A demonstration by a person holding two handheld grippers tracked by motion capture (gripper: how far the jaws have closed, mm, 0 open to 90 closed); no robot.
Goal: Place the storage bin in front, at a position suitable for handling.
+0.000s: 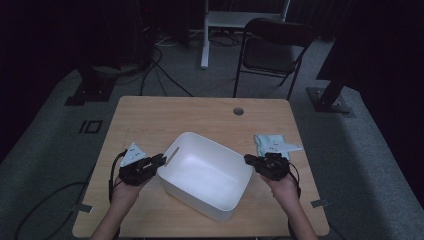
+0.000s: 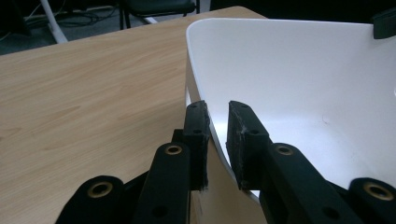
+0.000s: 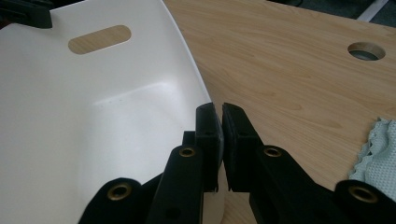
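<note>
Both grippers sit at the white bin (image 1: 205, 175), one on each short side. From the high view I see my left gripper (image 1: 159, 161) at the bin's left wall and my right gripper (image 1: 248, 159) at its right wall, with the bin lying skewed across the middle of the tabletop (image 1: 165, 112).

My left gripper view gives what the overhead cannot: the rim runs between the two black jaws, one jaw outside the wall and one inside, with the inner jaw standing slightly off the plastic. I count that as a narrow stance straddling the wall, with no firm clamp that I can confirm.

My right gripper view shows its jaws drawn almost together on the bin's edge, pinching the thin wall. That view also shows the oval handle slot (image 3: 99, 39) in the far wall, and a round hole (image 3: 366, 50) in the tabletop.

A pale blue cloth (image 1: 269, 142) lies on the tabletop just beyond my right gripper; from the right gripper view only its scalloped corner peeks in at the side.
</note>
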